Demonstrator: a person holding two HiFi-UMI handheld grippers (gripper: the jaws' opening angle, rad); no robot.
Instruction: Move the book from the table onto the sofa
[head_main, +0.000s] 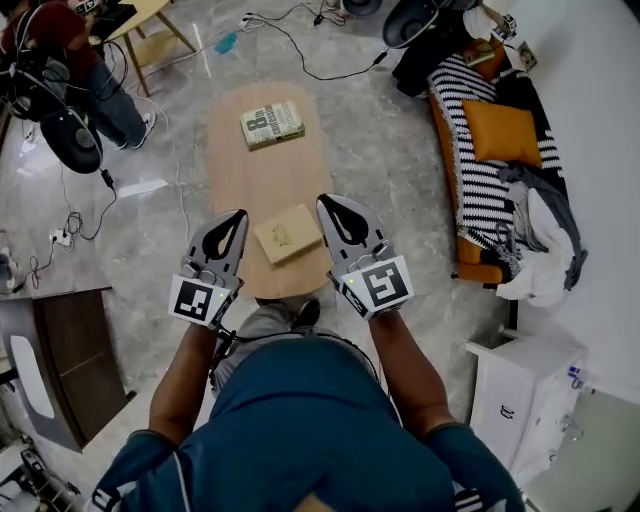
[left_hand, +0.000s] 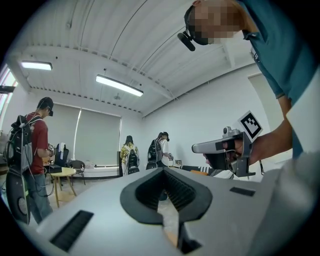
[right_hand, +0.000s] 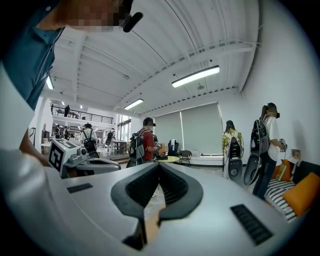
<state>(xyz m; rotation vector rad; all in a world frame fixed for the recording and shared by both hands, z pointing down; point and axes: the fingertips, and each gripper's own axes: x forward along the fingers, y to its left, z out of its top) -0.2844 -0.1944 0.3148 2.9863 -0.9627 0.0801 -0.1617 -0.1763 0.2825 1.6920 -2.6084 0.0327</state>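
On the oval wooden table (head_main: 250, 180) lie two books: a tan book (head_main: 287, 233) at the near end and a book with a big "8" on its cover (head_main: 272, 124) farther off. The sofa (head_main: 470, 190), with a striped blanket and an orange cushion (head_main: 503, 131), stands to the right. My left gripper (head_main: 239, 215) hovers just left of the tan book and my right gripper (head_main: 324, 202) just right of it. Both are shut, empty and pointing level. In the left gripper view the jaws (left_hand: 165, 200) meet, and likewise in the right gripper view (right_hand: 156, 194).
A person in red (head_main: 70, 60) stands at the far left by a small yellow table (head_main: 140, 20). Cables (head_main: 300, 50) trail over the floor. A white cabinet (head_main: 520, 390) stands near right and a dark cabinet (head_main: 70, 350) near left. Clothes (head_main: 545, 240) lie on the sofa.
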